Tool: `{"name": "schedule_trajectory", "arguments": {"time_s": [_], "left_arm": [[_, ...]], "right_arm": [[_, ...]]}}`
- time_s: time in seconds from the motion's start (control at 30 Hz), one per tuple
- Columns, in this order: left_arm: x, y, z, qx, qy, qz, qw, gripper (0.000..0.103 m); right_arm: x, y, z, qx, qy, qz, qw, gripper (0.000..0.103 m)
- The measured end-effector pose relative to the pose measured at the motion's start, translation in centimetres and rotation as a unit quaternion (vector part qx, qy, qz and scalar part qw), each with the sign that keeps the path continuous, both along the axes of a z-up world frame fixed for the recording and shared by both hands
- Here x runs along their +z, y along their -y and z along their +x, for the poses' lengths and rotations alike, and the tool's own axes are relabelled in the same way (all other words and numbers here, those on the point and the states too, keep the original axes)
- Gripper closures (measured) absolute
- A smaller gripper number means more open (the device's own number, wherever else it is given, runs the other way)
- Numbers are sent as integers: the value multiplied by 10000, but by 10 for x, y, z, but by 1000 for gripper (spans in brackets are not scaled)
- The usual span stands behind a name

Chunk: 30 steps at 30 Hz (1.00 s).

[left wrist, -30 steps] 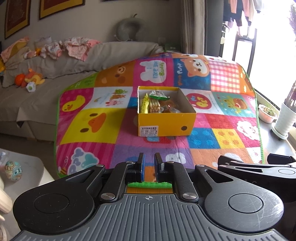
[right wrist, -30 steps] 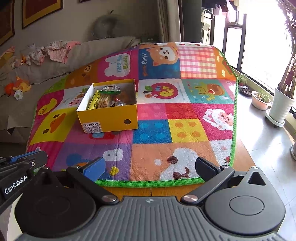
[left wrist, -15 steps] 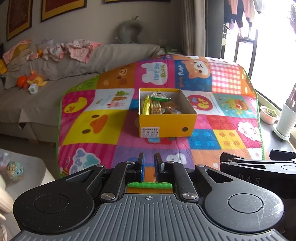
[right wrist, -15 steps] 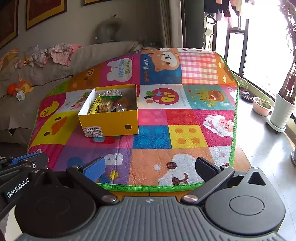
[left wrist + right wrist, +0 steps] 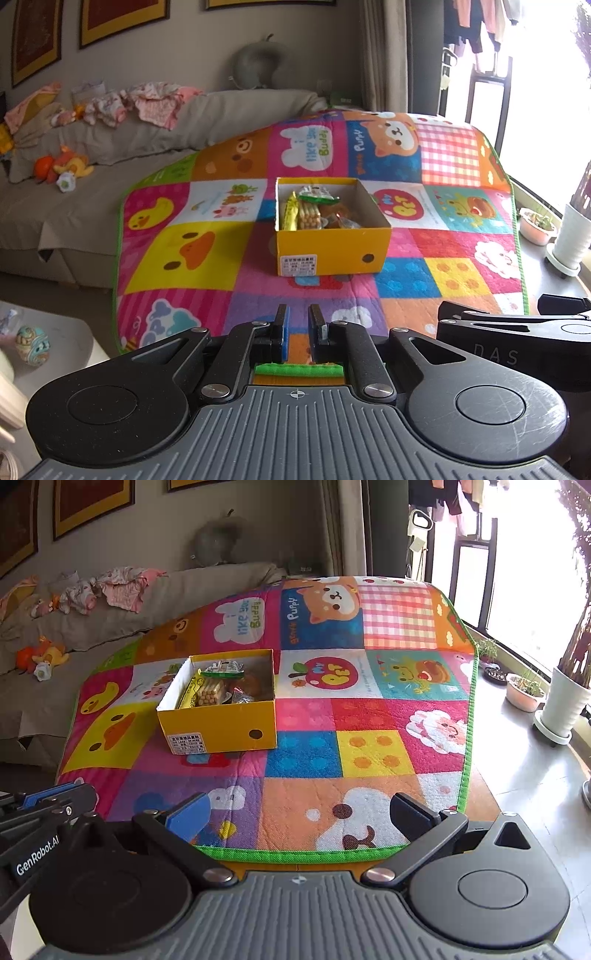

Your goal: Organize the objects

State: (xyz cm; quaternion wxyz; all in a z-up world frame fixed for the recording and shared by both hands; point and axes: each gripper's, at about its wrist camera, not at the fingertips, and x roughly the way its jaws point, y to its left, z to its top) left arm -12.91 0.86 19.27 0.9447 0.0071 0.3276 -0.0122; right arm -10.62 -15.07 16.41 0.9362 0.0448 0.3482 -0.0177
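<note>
A yellow cardboard box (image 5: 332, 251) sits open on the colourful patchwork mat (image 5: 192, 254), and shows in the right wrist view too (image 5: 221, 727). Inside lie several snack packets: a green packet (image 5: 317, 194), biscuit sticks (image 5: 308, 216) and wrapped sweets (image 5: 343, 219). My left gripper (image 5: 298, 321) is nearly shut with nothing between its fingers, held over the mat's near edge, well short of the box. My right gripper (image 5: 299, 812) is wide open and empty, over the mat's near edge, to the right of the left one.
A beige sofa (image 5: 74, 184) with clothes and stuffed toys lies left of the mat. A white potted plant (image 5: 565, 701) and a small pot (image 5: 524, 694) stand on the floor at right. A painted egg (image 5: 32, 345) rests on a white surface at lower left.
Both grippers have risen and pulled back slightly, so the box and mat sit lower in view. Neither gripper's jaws have changed.
</note>
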Motion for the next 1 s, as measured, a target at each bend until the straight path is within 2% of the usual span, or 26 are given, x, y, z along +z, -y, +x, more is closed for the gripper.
{"name": "schedule_trajectory", "arguments": {"time_s": [1.0], "left_arm": [[-3, -4, -1, -38, -13, 33, 10000, 90]], "right_arm": [[-5, -3, -1, -1, -80, 9, 10000, 0]]}}
